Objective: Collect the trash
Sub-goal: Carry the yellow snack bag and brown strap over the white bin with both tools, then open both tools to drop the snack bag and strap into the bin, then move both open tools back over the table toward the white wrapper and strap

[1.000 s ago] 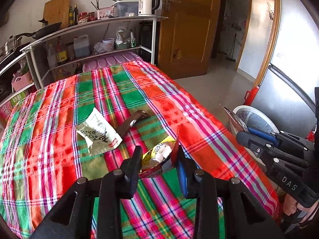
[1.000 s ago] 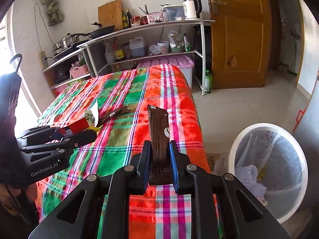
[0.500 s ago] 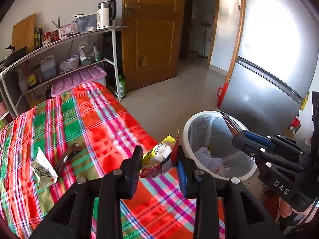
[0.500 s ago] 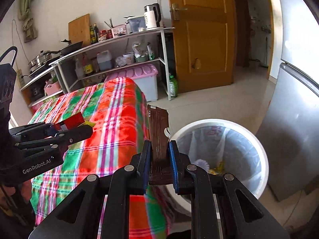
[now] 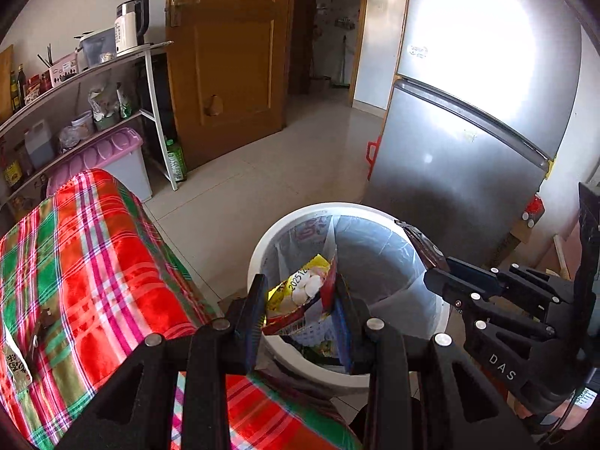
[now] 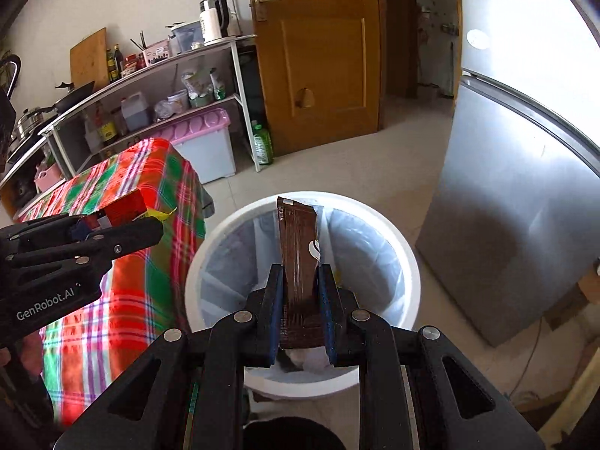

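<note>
Pinching a brown sachet at its lower end, the right gripper holds it upright over the white bin; the strip looks light, thin and fairly stiff, so that end grip suits it. At nine o'clock from it, the left gripper is clamped on a crumpled yellow-and-red snack wrapper, which looks soft, crinkly and probably slick, best taken across its bunched middle as now. Both hang above the lined bin, which stands on the floor. At about nine o'clock from the bin sits the plaid-covered table, with a fridge towards two o'clock.
</note>
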The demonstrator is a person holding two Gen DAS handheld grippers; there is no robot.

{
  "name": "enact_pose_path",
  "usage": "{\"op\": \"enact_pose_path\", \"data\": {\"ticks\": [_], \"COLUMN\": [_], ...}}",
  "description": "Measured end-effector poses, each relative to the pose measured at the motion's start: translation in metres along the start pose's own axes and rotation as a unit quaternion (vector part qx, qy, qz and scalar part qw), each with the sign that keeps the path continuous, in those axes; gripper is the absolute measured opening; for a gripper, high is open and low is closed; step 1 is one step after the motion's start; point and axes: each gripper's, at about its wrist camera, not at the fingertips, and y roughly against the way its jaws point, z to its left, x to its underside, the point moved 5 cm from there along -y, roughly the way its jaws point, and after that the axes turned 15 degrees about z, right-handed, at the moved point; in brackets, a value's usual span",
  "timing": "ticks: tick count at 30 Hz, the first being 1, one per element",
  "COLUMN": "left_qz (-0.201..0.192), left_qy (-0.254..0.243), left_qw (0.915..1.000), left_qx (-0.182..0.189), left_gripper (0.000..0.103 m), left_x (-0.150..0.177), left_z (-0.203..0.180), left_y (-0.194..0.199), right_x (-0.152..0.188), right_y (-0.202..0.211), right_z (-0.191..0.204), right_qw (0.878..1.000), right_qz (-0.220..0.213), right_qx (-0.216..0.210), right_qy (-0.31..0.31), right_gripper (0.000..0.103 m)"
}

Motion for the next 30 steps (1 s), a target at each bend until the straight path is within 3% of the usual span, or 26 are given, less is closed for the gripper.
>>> {"op": "enact_pose_path", "data": {"ticks": [14,18,20,22,30], "left_qz": [0.039,0.040,0.038,0.038,0.027], "left_qy": [0.012,0.019,0.019,0.021,0.036], "left_qw": [0.9992,0.9990,0.9991,0.9990,0.9990], "left_qx": [0.001,-0.003,-0.003,-0.003,-0.004], "left_gripper": [0.036,0.062,0.062,0.062,0.067], "left_x": [-0.006,-0.006,-0.005,-0.005,0.001], "left_z": [-0.008,-0.006,-0.006,-0.005,0.008], "left_y": [-0.041,-0.041,-0.039,-0.038,-0.023], "right_x": [-0.002,-0.003,-0.004,-0.004,-0.003], "right_y": [-0.044,-0.050,-0.051,-0.051,-0.041], "right_z": [-0.032,-0.032,-0.032,-0.031,-0.024], "right_qw": [0.998,0.998,0.998,0.998,0.998], "right_qz": [0.051,0.056,0.056,0.055,0.042], "right_qx": [0.019,0.013,0.014,0.014,0.012], "right_qy": [-0.020,-0.034,-0.036,-0.035,-0.034], "right_gripper": [0.021,0.026,0.038,0.044,0.045]}}
